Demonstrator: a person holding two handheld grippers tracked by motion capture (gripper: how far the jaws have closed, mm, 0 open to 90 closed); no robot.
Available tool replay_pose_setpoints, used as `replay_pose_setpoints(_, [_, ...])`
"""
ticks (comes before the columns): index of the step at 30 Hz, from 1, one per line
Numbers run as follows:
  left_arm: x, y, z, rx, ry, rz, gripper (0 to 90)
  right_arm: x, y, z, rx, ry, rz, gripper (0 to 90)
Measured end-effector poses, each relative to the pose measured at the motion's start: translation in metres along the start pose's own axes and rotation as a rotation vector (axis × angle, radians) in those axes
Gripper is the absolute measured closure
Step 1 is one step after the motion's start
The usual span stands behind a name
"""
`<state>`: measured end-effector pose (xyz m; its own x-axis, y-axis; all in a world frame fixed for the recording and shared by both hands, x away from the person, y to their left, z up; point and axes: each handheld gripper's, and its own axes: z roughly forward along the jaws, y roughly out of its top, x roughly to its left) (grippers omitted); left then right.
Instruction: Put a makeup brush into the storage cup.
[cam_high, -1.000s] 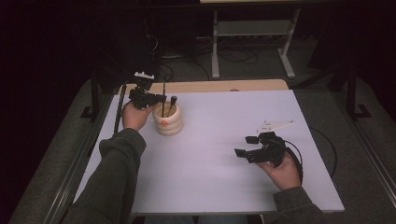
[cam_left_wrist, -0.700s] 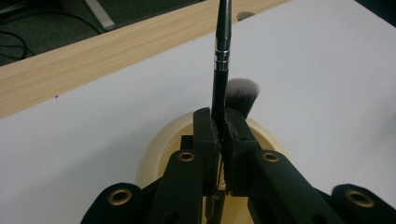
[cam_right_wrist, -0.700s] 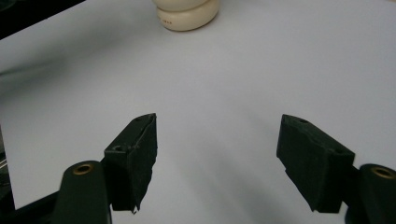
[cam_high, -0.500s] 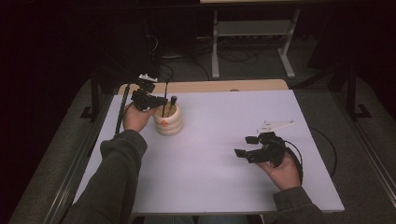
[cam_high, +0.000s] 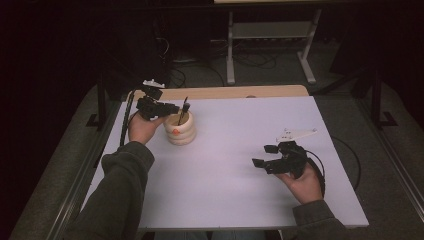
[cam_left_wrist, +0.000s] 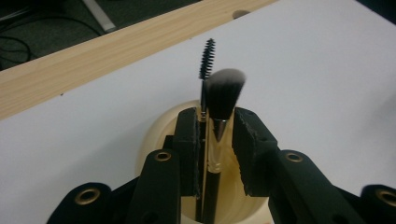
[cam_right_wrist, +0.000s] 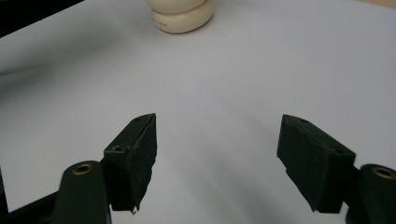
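A cream ribbed holder (cam_high: 180, 131) stands on the white table at the back left. In it stand a black makeup brush (cam_left_wrist: 223, 93) with a grey-tipped head and a thin mascara wand (cam_left_wrist: 207, 51). My left gripper (cam_high: 172, 107) reaches over the holder's rim (cam_left_wrist: 154, 140). Its jaws have just been opening, and the brush handle stands between them with a gap on the right side. My right gripper (cam_high: 264, 156) rests low over the table at the front right, open and holding nothing (cam_right_wrist: 217, 140). In the right gripper view the holder (cam_right_wrist: 180, 14) sits far ahead.
A wooden strip (cam_high: 225, 92) runs along the back edge of the white tabletop (cam_high: 235, 150). Behind the table are a metal stand (cam_high: 270, 35) and cables on the dark floor. A cable (cam_high: 350, 160) trails off the right gripper.
The left jaws have parted from the brush, which stays standing in the holder. The left hand has shifted only slightly. The right hand has kept still.
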<state>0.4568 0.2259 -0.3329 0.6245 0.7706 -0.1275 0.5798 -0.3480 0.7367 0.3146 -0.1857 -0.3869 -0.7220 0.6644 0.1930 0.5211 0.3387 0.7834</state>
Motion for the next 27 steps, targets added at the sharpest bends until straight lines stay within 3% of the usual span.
replay_pose_setpoints(12, [-0.008, -0.010, -0.013, -0.012, -0.022, 0.027, 61.8, -0.005, -0.002, -0.002, 0.005, -0.037, 0.022, 26.9])
replay_pose_setpoints(27, [-0.019, -0.025, -0.027, -0.040, -0.037, 0.043, 50.0, -0.010, -0.004, -0.007, 0.000, -0.073, 0.013, 25.7])
